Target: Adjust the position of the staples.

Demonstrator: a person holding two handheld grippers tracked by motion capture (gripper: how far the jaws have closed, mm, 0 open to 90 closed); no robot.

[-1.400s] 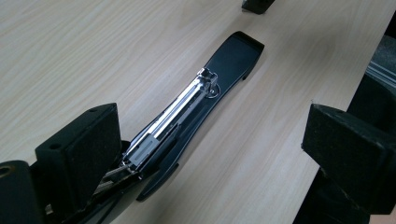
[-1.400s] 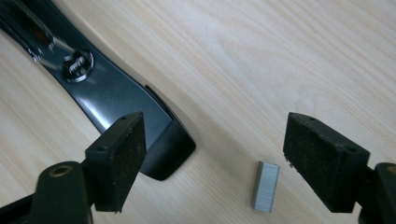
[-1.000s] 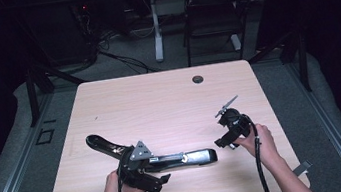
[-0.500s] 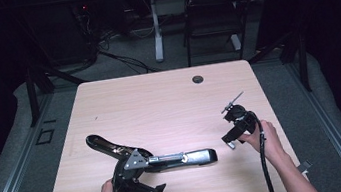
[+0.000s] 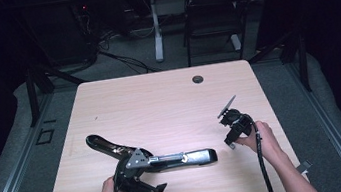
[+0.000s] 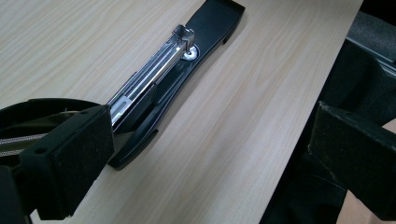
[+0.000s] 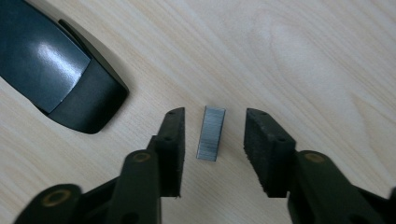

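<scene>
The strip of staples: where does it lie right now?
In the right gripper view, the strip of staples lies flat on the table, between the right gripper's open jaws.

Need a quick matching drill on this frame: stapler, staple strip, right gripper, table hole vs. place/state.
1. stapler
2. staple strip
3. right gripper
4. table hole

A. near the far edge
B. jaws apart, straddling a small metal piece
C. swung open, magazine exposed
D. flat on the wood between two pads, untouched

Pairs: 1-C, 2-D, 3-B, 4-A
</scene>
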